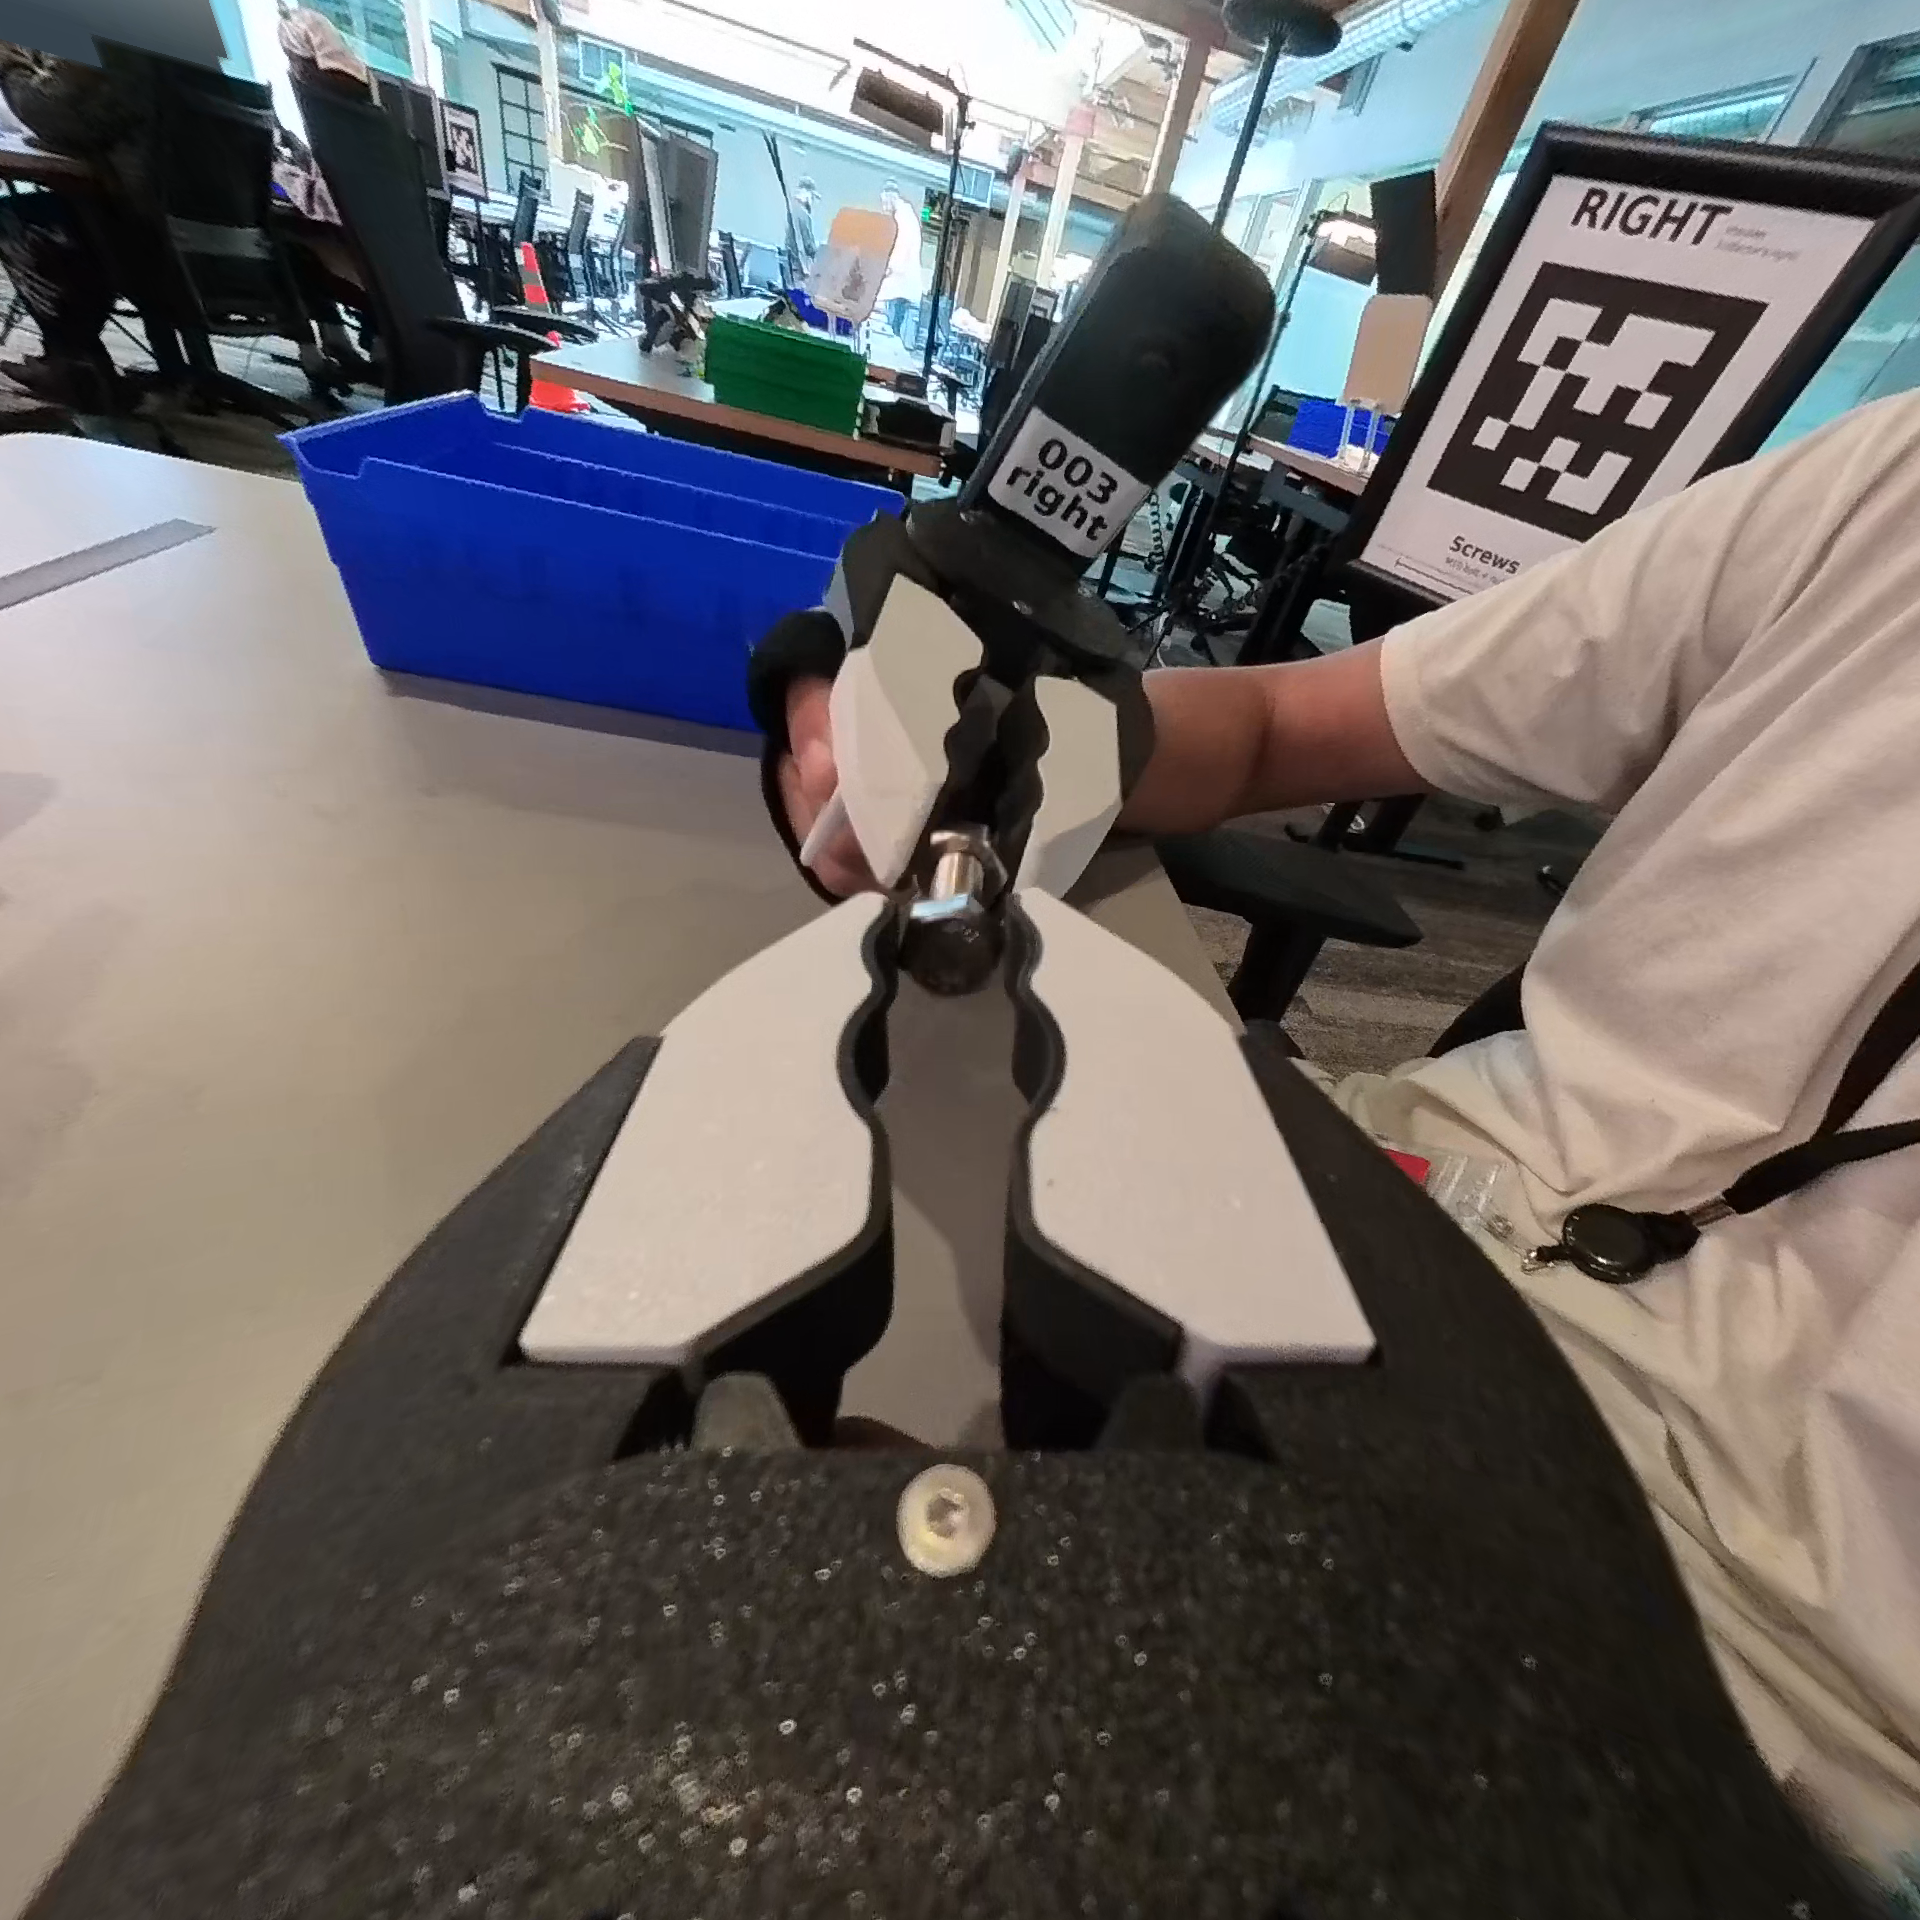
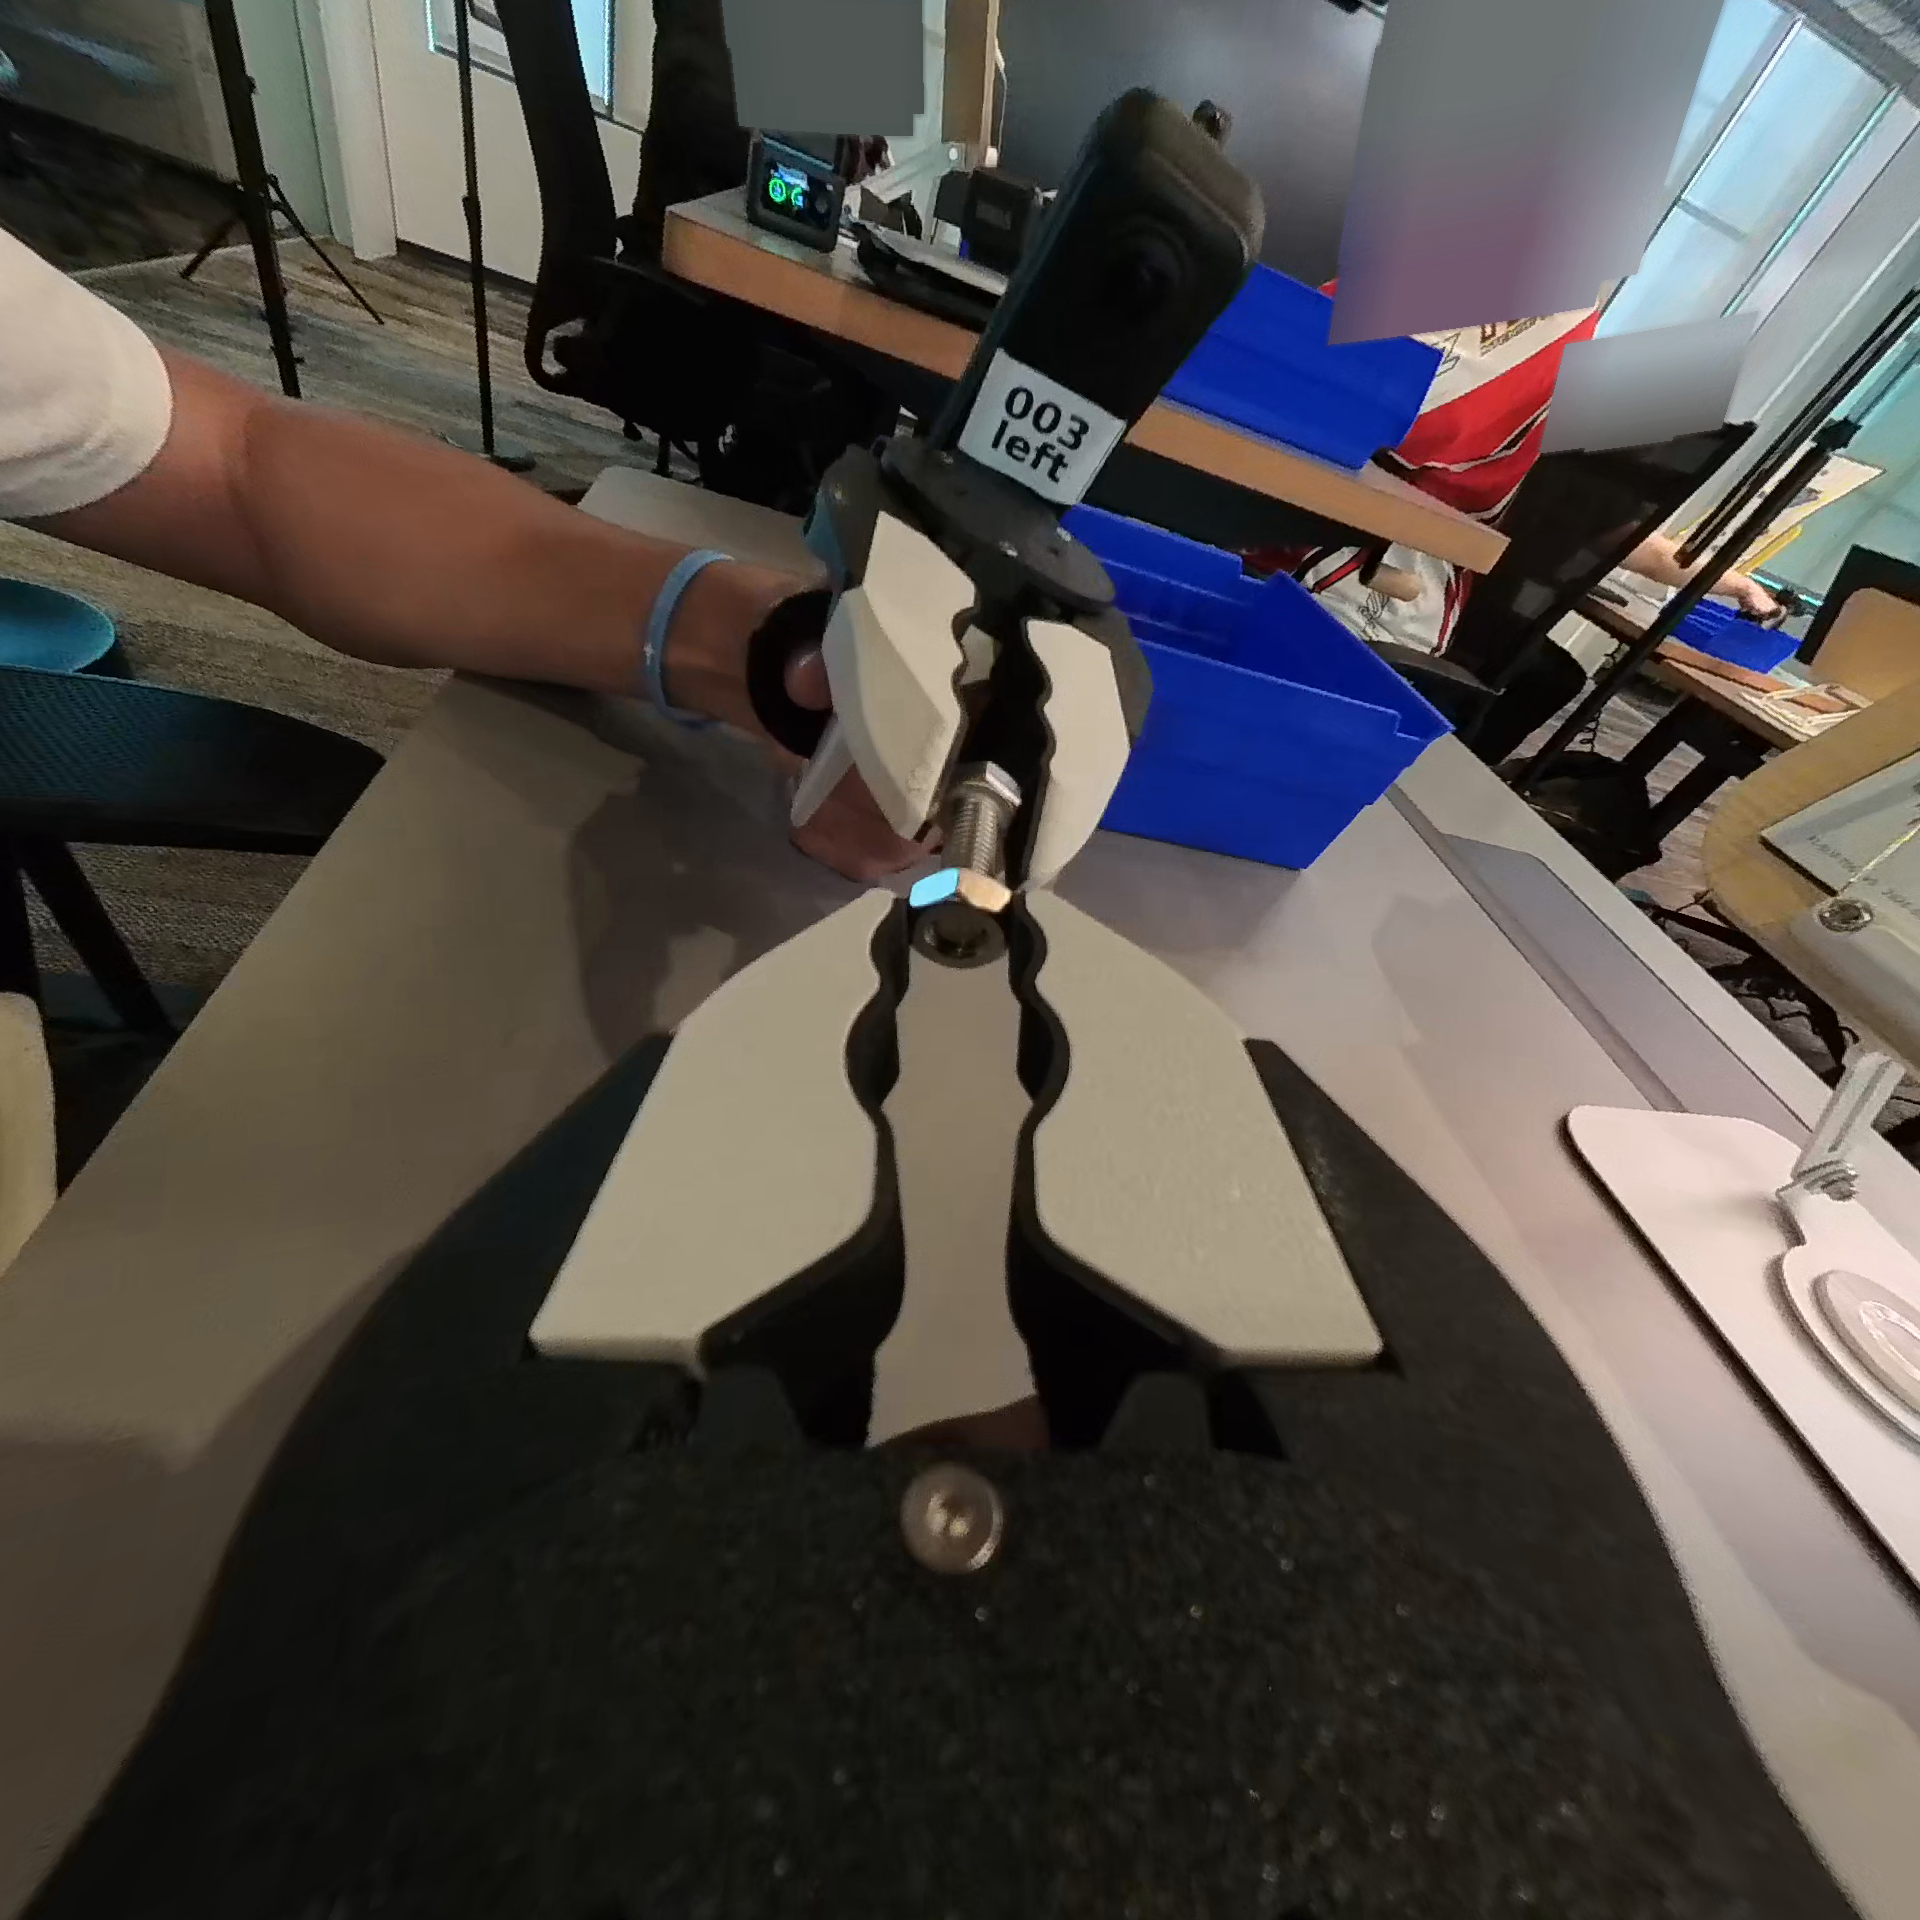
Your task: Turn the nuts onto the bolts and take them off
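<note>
the two grippers meet tip to tip above the grey table (image 1: 312,935), each pinching one end of the same fastener. in the left wrist view the left gripper (image 1: 948,951) has its white fingers nearly together at 12 o'clock of its own body, clamped on the hex head of the bolt (image 1: 948,940), seen end on. the bolt's threaded shaft runs away from the camera into the right gripper (image 1: 961,847), which comes down from 1 o'clock with the person's hand (image 1: 816,769) behind it at 11 o'clock.

in the right wrist view the right gripper (image 2: 958,914) is closed almost fully on the nut (image 2: 956,896), a small shiny hexagon caught between its tips — the end of the bolt (image 2: 971,821) shows inside the nut's hole. beyond it the bare thread rises to the head, which sits in the left gripper (image 2: 987,805), slanting in from 12 o'clock. so the nut sits at the far tip of the thread, well apart from the head.

a blue bin (image 1: 582,561) stands on the table at 11 o'clock in the left wrist view, and at 2 o'clock in the right wrist view. a framed sign (image 1: 1621,384) with a black-and-white pattern stands at 2 o'clock in the left wrist view — behind the person's white sleeve (image 1: 1662,644).
</note>
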Available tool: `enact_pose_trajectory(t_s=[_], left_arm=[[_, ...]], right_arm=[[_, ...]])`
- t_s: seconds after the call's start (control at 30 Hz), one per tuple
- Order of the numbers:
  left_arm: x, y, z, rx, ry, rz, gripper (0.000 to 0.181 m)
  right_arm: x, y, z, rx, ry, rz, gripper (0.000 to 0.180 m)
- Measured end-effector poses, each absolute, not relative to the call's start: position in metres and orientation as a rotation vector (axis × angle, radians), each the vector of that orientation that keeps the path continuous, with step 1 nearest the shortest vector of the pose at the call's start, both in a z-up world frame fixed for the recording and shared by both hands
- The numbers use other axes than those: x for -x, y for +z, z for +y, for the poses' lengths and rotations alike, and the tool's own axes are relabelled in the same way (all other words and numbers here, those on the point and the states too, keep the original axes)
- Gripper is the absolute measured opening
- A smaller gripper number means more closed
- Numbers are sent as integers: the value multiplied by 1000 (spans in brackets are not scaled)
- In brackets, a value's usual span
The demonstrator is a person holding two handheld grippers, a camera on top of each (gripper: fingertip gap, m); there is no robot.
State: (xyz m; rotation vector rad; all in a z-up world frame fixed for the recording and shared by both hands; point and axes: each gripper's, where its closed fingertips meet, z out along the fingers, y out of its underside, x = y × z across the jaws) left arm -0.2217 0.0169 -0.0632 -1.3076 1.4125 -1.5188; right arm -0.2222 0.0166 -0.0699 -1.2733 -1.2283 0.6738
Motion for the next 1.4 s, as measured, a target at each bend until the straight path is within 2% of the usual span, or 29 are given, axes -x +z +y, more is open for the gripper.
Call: enact_pose_trajectory(t_s=[0.2, 0.3, 0.4, 0.7, 0.83, 1.0, 1.17, 1.4], left_arm=[[222, -61, 16, 1311, -1561, 1402, 18], [223, -60, 23, 1341, -1573, 1367, 18], [225, -57, 29, 1364, -1623, 1318, 18], [225, -44, 44, 1374, -1777, 1111, 17], [221, -43, 41, 1375, -1964, 1032, 17], [218, -45, 34, 1378, -1997, 1050, 17], [217, -44, 32, 1374, -2015, 1052, 17], [218, -39, 32, 1334, -1863, 1082, 17]], right_arm=[[220, -63, 17, 1201, 618, -1189, 18], [219, -62, 17, 1140, 519, -1211, 28], [210, -60, 25, 1061, 258, -1236, 36], [213, -51, 17, 650, -459, -1242, 32], [218, -60, 25, 598, -621, -1239, 35], [217, -58, 28, 575, -662, -1233, 34], [219, -54, 22, 562, -637, -1228, 17], [214, -50, 27, 861, -219, -1158, 16]])
